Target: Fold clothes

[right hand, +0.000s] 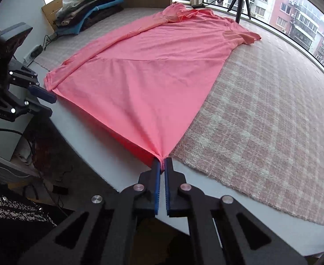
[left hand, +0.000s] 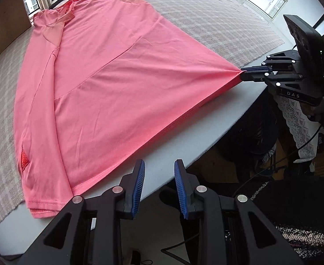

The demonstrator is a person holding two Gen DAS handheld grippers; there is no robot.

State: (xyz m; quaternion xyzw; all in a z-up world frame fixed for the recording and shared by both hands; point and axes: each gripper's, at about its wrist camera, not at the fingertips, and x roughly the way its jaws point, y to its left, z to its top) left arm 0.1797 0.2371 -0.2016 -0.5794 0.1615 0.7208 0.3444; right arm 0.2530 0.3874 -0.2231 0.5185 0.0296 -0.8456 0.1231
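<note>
A pink shirt [left hand: 108,84] lies spread flat, collar end far from me, on a checked mat [left hand: 206,22]. My right gripper [right hand: 162,162] is shut on the shirt's near hem corner [right hand: 160,154], which is pulled into a taut point; the left wrist view shows it at the right [left hand: 242,73]. My left gripper [left hand: 159,163] stands open over the white table edge [left hand: 217,119], just off the hem, with nothing between its blue pads [left hand: 138,187]. In the right wrist view it [right hand: 50,105] sits beside the other hem corner [right hand: 51,81].
A stack of folded clothes [right hand: 89,11] sits at the back left of the mat [right hand: 261,110]. A black tripod [right hand: 241,0] stands by the windows, and a power strip [right hand: 32,54] lies at the left. Below the table edge are cables and dark clutter.
</note>
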